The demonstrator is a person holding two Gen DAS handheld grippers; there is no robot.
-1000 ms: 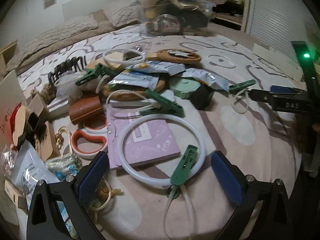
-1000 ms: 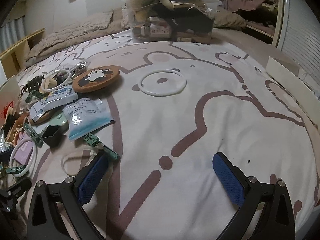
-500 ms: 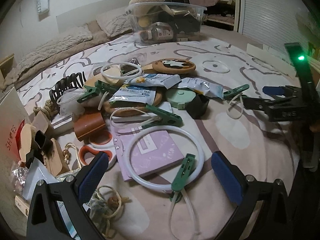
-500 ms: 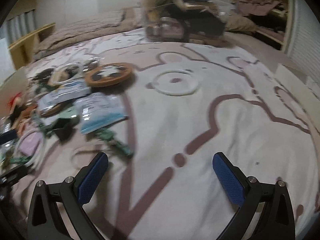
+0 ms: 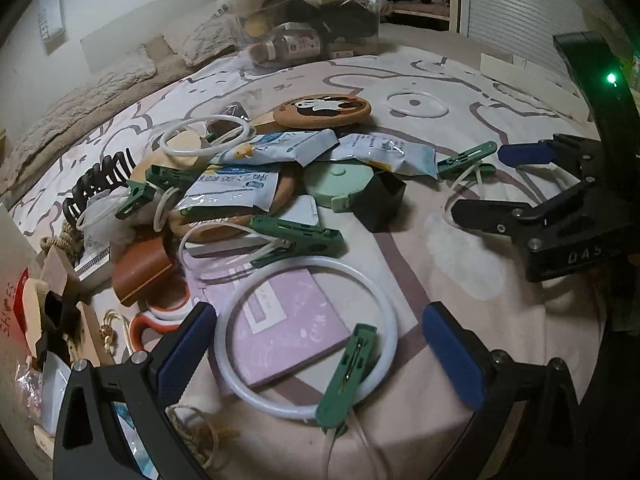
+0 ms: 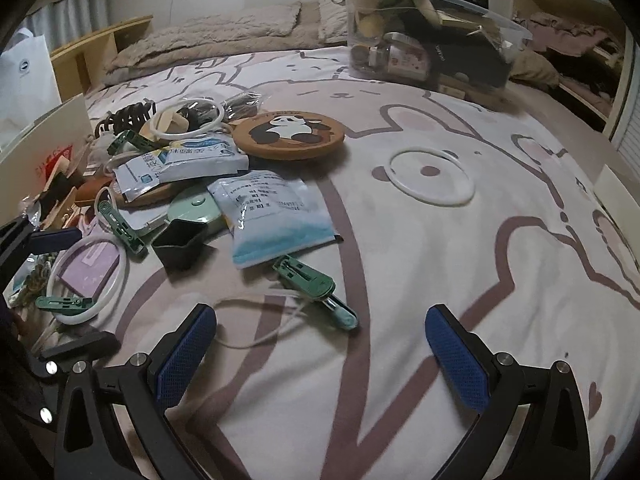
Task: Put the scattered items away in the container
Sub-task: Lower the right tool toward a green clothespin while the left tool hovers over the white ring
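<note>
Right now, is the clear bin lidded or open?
Open: the clear bin has no lid, and items pile above its rim.

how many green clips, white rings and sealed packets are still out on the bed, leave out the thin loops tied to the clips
green clips: 5
white rings: 3
sealed packets: 3
total: 11
</note>
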